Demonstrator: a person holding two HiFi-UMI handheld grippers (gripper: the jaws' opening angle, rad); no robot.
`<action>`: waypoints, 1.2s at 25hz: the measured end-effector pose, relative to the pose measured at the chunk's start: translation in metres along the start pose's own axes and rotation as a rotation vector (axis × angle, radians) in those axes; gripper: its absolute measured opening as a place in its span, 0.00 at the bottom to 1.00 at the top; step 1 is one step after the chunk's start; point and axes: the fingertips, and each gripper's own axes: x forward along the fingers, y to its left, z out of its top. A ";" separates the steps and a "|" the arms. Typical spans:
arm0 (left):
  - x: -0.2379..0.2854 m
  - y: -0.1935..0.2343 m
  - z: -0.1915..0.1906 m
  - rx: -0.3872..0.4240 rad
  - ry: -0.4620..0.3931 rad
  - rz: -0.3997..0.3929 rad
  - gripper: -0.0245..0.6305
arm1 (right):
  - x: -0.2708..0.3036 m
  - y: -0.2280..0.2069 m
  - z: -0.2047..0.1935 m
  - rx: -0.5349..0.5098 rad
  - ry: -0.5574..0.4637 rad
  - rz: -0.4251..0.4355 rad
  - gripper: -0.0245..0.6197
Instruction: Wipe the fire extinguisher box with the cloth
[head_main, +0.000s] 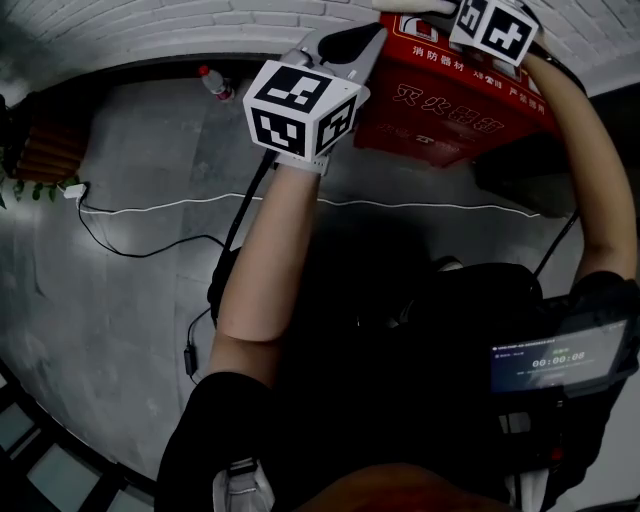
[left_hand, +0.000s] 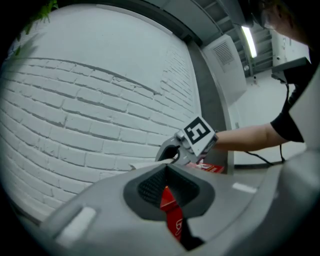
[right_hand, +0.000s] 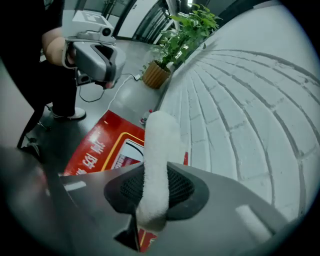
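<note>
Right hand-held gripper (right_hand: 154, 194) clamps fluffy cloth (right_hand: 161, 150) (rolled, white); left hand-held gripper (left_hand: 167, 194) pinches red box (head_main: 450, 105).

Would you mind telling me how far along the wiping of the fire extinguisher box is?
Done: the right gripper has the white cloth pinched in its jaws. In hand: it holds the cloth over the red box by the brick wall, while the left gripper, jaws nearly together, hovers at the box's left end. Left: the wiping itself; no wiped patch shows.
</note>
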 end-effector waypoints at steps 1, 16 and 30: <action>0.001 -0.002 0.001 0.006 0.000 -0.002 0.04 | -0.004 0.009 0.005 -0.007 -0.011 0.014 0.18; -0.027 -0.015 0.008 0.063 0.005 0.024 0.04 | -0.062 0.119 0.051 -0.034 -0.091 0.159 0.18; -0.048 -0.036 0.064 0.183 -0.157 0.052 0.04 | -0.194 0.055 0.041 0.581 -0.772 -0.349 0.19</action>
